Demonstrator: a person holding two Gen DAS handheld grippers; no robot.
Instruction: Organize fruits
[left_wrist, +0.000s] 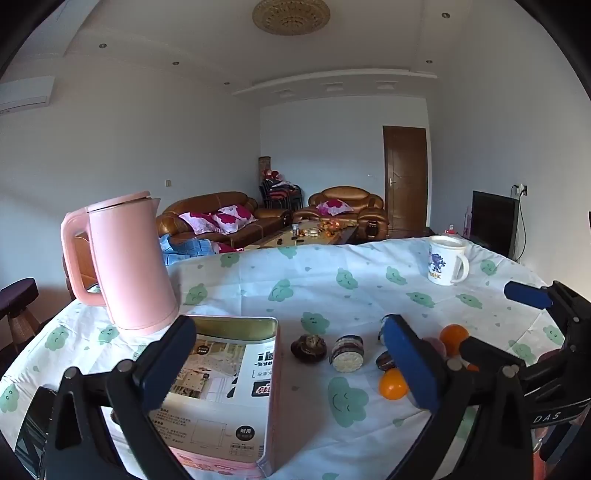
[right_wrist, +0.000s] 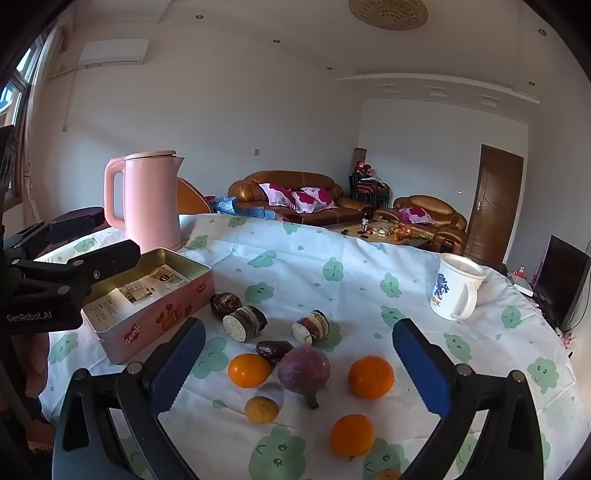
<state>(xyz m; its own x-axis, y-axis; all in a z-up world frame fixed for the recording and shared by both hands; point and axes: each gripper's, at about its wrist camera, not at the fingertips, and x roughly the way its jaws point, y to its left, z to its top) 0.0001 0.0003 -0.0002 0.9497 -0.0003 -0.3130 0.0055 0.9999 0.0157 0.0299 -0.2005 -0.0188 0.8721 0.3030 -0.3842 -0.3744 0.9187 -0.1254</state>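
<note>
In the right wrist view, fruit lies scattered on the cloud-print tablecloth (right_wrist: 354, 266). There are three oranges (right_wrist: 249, 370) (right_wrist: 371, 376) (right_wrist: 352, 435), a small yellow citrus (right_wrist: 261, 409), a purple round fruit (right_wrist: 303, 369), a dark date-like piece (right_wrist: 273, 350), two cut cane pieces (right_wrist: 245, 323) (right_wrist: 310, 326) and a dark chestnut-like bulb (right_wrist: 224, 302). My right gripper (right_wrist: 298, 343) hangs open over them, holding nothing. An open pink tin (left_wrist: 221, 387) with a leaflet inside sits under my open, empty left gripper (left_wrist: 291, 365). The same tin (right_wrist: 155, 306) lies left of the fruit.
A pink kettle (left_wrist: 125, 266) stands behind the tin at the back left. A white printed mug (right_wrist: 456, 291) stands at the back right of the table. My right gripper (left_wrist: 484, 316) enters the left wrist view from the right, and my left gripper (right_wrist: 110, 236) shows at the left.
</note>
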